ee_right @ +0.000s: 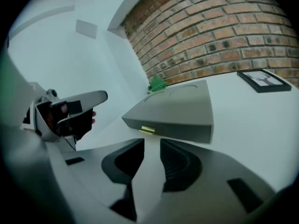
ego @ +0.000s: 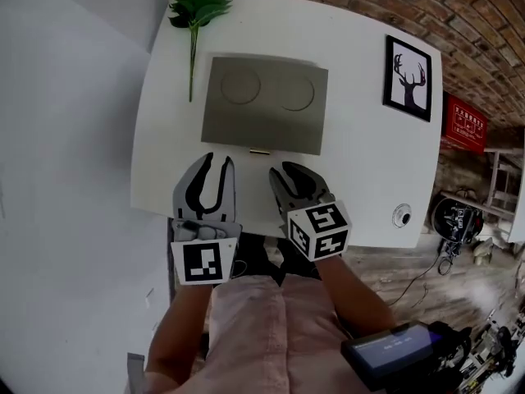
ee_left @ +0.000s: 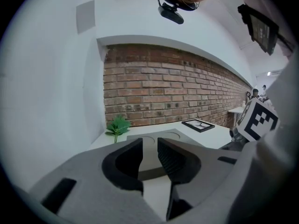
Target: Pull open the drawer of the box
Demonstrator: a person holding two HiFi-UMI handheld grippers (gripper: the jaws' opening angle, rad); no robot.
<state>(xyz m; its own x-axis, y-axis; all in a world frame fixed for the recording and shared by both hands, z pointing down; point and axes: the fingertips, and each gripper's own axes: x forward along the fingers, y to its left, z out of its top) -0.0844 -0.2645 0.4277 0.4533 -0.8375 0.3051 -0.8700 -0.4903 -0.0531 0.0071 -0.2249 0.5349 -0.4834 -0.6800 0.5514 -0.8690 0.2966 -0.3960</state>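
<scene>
Left gripper (ego: 215,161) and right gripper (ego: 285,169) are hanging side by side just short of the box (ego: 264,105), both with jaws gaping and nothing between them. The box is sitting on the white table (ego: 361,179) with its drawer closed and its brass handle (ego: 260,151) facing them. A green sprig (ego: 197,11) is lying past the box's far left corner, and a framed deer picture (ego: 408,77) to the box's right.

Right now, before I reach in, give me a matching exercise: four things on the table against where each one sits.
Things:
1. grey box
2. green plant sprig
3. framed deer picture
4. gold drawer handle

Places, as the head view shows them:
A. right side of the white table
B. on the box's near face
C. middle of the table
D. far left corner of the table

Pairs: 1-C, 2-D, 3-A, 4-B.
</scene>
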